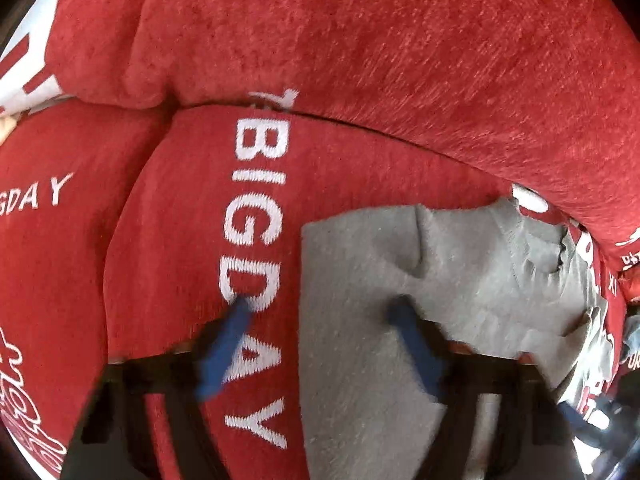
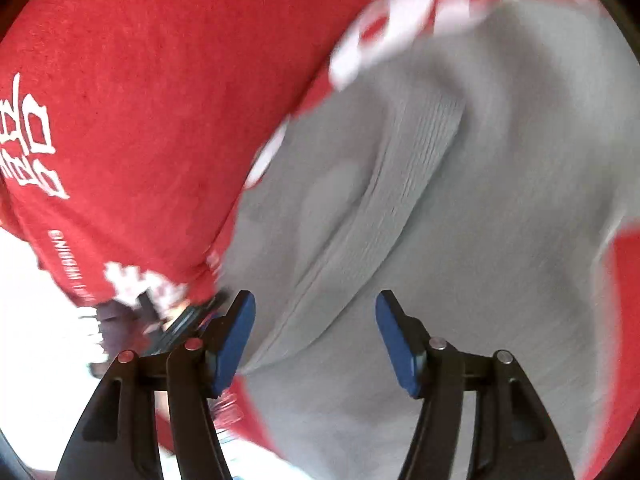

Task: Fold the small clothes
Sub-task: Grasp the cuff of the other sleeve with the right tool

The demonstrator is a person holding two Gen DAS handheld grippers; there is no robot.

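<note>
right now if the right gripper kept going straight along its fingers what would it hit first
Most likely the grey garment: the right gripper, jaws open and empty, points at its ribbed band. Depth is unclear through the blur.

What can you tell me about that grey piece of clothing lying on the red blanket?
The grey garment is a small, soft knit piece, plain pale grey, with a ribbed band running across it. It lies crumpled and creased, not yet neatly folded, on the fuzzy red blanket beside the white "BIGDAY" lettering. One blue finger of the left hand-held gripper sits over it; whether it touches the cloth is unclear.
</note>
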